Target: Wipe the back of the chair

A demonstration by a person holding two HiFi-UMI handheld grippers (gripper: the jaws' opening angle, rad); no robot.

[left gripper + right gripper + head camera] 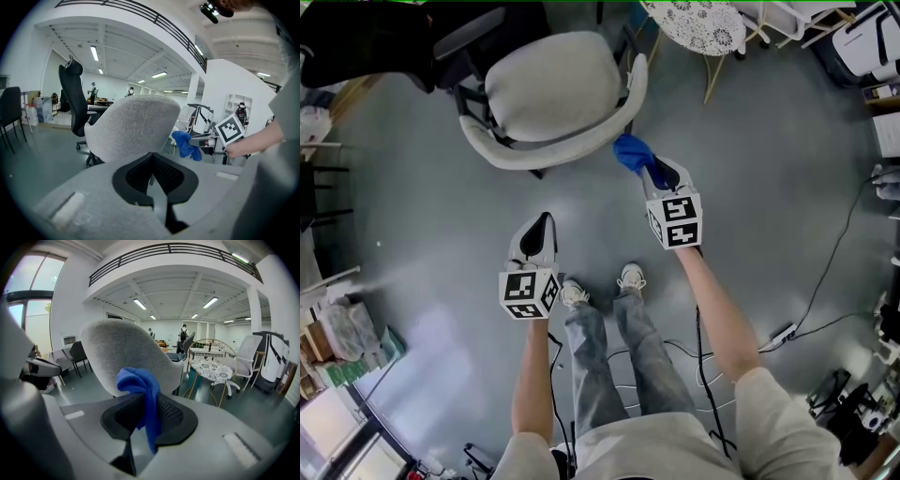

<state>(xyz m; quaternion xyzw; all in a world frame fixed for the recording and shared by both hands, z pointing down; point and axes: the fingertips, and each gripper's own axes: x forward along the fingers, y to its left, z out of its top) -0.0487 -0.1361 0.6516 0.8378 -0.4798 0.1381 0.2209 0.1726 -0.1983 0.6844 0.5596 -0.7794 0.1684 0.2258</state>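
No lettering, brand, number or sign could be read anywhere around the two grippers. The only markings were black-and-white square code patterns on the left cube [528, 292], behind the left gripper [543, 223], and on the right cube [675, 221], behind the right gripper [651, 172]. Neither pattern carried letters or digits.

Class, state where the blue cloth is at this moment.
In the head view the blue cloth is clamped in the right gripper, right of centre, close by the right end of the back of the grey chair.
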